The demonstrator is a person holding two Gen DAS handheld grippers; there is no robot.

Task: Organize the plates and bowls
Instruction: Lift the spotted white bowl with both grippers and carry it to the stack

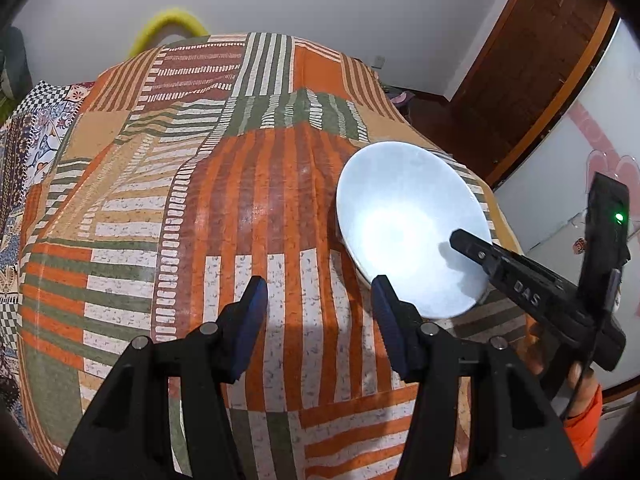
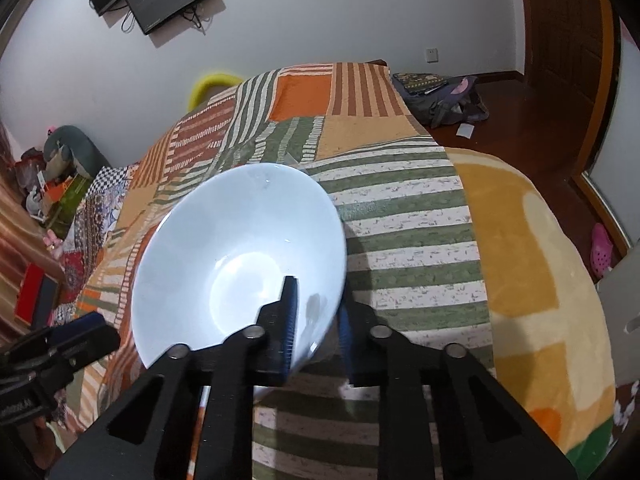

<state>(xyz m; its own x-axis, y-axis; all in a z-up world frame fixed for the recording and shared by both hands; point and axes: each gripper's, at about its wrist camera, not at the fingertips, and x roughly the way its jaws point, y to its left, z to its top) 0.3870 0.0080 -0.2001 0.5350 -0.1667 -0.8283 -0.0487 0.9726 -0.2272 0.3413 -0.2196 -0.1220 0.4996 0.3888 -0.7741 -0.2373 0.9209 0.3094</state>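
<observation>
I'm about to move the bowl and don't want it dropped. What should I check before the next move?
1. Right gripper straddles the bowl rim, one finger inside, one outside: ok.
2. Grip firm: cannot tell; contact is partly hidden.
3. Bowl empty: ok.
4. Bowl level: not ok; it is tilted.
5. Left gripper open and empty, apart from the bowl: ok.
6. Stack or other dishes to place it on: not ok; only the patterned cloth shows.
</observation>
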